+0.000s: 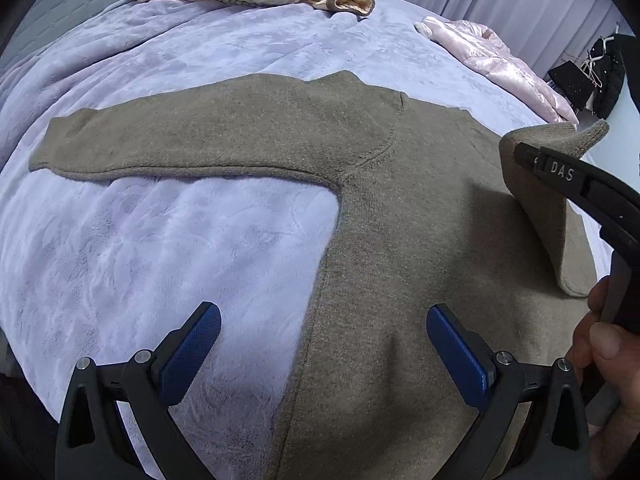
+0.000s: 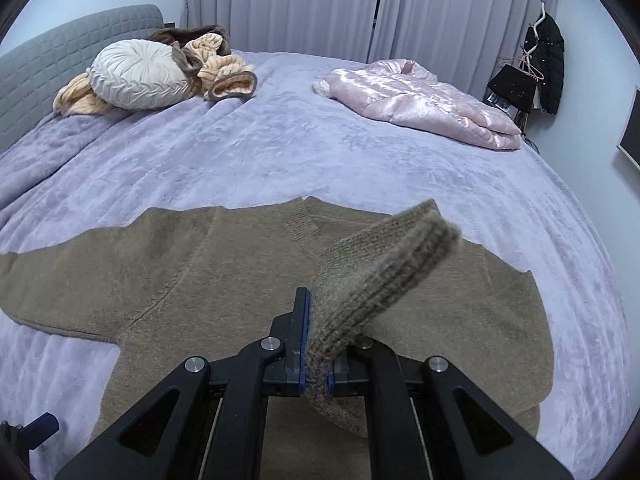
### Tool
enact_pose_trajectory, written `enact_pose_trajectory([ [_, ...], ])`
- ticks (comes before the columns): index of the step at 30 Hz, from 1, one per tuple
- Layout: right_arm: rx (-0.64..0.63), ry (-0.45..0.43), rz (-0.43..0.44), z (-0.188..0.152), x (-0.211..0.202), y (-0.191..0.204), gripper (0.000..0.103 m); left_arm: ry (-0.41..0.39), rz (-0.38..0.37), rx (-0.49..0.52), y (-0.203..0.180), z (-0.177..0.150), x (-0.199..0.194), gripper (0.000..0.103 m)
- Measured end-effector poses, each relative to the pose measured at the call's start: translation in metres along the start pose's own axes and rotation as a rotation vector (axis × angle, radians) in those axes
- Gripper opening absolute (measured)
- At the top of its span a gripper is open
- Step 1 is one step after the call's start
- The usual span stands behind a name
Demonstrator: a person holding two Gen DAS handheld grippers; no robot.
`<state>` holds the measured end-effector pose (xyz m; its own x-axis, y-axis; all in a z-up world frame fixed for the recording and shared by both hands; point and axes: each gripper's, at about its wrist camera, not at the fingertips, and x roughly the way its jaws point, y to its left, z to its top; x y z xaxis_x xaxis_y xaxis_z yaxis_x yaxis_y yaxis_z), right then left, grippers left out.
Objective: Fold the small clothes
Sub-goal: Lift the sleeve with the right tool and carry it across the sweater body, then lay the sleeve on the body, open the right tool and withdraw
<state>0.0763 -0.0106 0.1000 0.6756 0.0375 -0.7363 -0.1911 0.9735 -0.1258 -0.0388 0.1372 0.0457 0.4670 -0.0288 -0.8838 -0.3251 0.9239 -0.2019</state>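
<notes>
A brown knitted sweater [image 1: 400, 216] lies flat on the lilac bed cover [image 1: 168, 240], its left sleeve [image 1: 168, 140] stretched out to the left. It also shows in the right wrist view [image 2: 200, 264]. My right gripper [image 2: 316, 320] is shut on the ribbed cuff of the right sleeve [image 2: 384, 264] and holds it lifted over the sweater's body; the same gripper [image 1: 532, 160] with the sleeve [image 1: 544, 208] shows in the left wrist view. My left gripper [image 1: 324, 328] is open and empty, low over the sweater's left side edge.
A round cream cushion [image 2: 136, 74] and a peach striped garment [image 2: 224, 68] lie at the head of the bed. A folded pink quilted jacket [image 2: 424, 100] lies at the far right. Black clothes [image 2: 544, 60] hang on the wall. Curtains [image 2: 320, 4] are behind the bed.
</notes>
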Motion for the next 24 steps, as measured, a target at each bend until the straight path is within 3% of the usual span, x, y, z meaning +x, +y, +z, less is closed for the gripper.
enact_pose_trajectory([
  [5,-0.032,0.009,0.031,-0.006,0.001,0.024,0.007,-0.001,0.009,-0.013,0.008,0.000,0.000,0.103],
  [8,-0.039,0.065,0.075,-0.011,0.014,0.032,0.008,0.005,0.004,-0.037,0.013,-0.001,0.002,0.103],
  [11,-0.028,0.110,0.145,-0.017,0.022,0.036,0.018,0.000,0.000,-0.062,0.018,-0.002,0.000,0.103],
  [13,-0.034,0.101,0.189,-0.019,0.018,0.040,0.050,-0.003,0.001,-0.075,0.020,-0.002,-0.001,0.103],
  [15,-0.050,0.060,0.197,-0.018,0.008,0.041,0.072,-0.001,0.006,-0.076,0.019,-0.001,-0.001,0.103],
  [19,-0.032,0.009,0.255,-0.013,-0.015,0.023,0.073,0.001,0.010,-0.040,0.005,0.007,0.000,0.103],
  [24,0.088,-0.002,0.226,-0.020,-0.015,-0.058,0.074,-0.005,-0.030,0.083,-0.052,0.025,0.010,0.103],
])
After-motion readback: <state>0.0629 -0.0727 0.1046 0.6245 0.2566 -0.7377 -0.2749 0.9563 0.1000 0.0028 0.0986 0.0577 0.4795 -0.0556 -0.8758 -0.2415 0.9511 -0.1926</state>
